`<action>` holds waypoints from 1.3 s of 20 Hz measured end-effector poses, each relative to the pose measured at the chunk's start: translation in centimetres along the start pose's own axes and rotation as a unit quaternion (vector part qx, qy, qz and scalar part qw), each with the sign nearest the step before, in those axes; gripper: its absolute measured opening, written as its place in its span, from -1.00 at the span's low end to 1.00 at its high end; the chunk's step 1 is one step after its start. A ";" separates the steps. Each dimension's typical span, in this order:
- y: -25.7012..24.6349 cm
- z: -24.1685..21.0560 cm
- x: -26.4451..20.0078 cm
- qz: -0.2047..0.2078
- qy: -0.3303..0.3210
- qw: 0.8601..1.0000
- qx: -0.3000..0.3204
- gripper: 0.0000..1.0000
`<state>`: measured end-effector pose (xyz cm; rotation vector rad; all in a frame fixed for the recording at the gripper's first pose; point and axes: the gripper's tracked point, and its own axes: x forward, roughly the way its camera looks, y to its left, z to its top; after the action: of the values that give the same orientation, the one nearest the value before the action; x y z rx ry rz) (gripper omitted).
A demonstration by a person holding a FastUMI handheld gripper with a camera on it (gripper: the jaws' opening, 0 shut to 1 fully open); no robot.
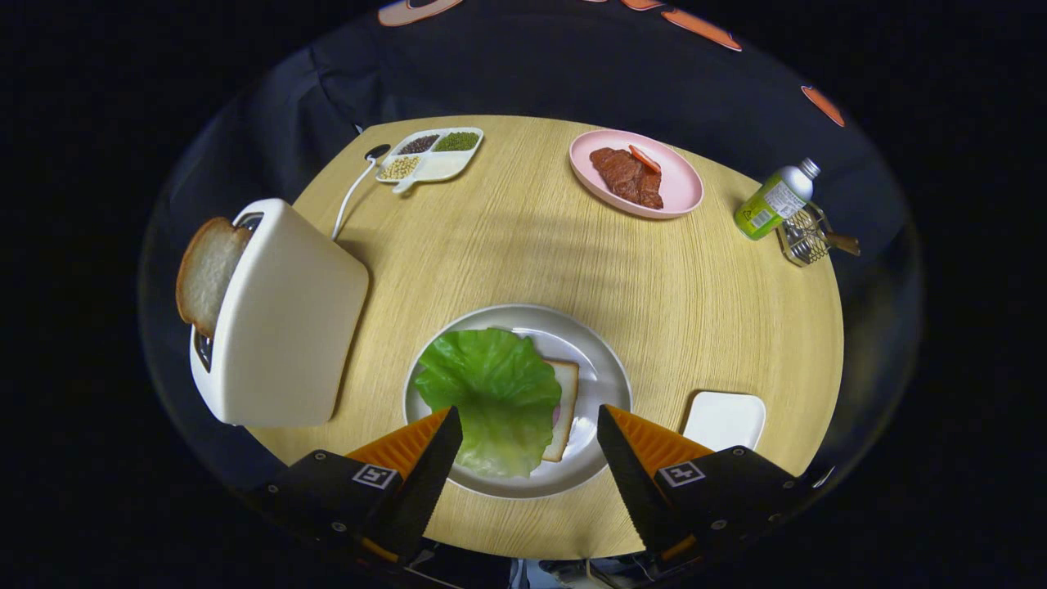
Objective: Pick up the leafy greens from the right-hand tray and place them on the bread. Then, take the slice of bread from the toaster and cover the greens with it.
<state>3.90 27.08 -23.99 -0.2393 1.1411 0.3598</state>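
Gripper view gives me the round wooden table (523, 245) first, with the white toaster (282, 319) standing at the left of it, a slice of bread (206, 274) poking out of its slot, crust brown, crumb pale. I see the white plate (601, 368) just ahead of my fingers, and on it the lettuce leaf (495, 397), bright green, crinkled and veined, paler at its near edge, lying over the bottom bread slice (566, 409) so that only the slice's right side shows. My gripper (530, 442) is wide open and holds nothing; the leaf's near edge sits between the fingertips. Beyond lies a pink plate (675, 192) with meat (626, 176). A small white tray (724, 419) sits right of the plate. The far green bottle (773, 200) has a label I cannot read.
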 end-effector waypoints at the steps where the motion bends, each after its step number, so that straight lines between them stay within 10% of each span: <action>1: 0.3 0.6 -0.8 0.004 -0.007 1.000 -0.001 1.00; 16: 14.7 9.6 -11.0 0.085 -0.063 0.994 -0.001 0.98; 26: 21.9 11.6 -8.3 0.091 -0.035 0.995 -0.031 0.77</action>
<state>1.87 50.10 -11.87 -0.1765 1.0866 0.5613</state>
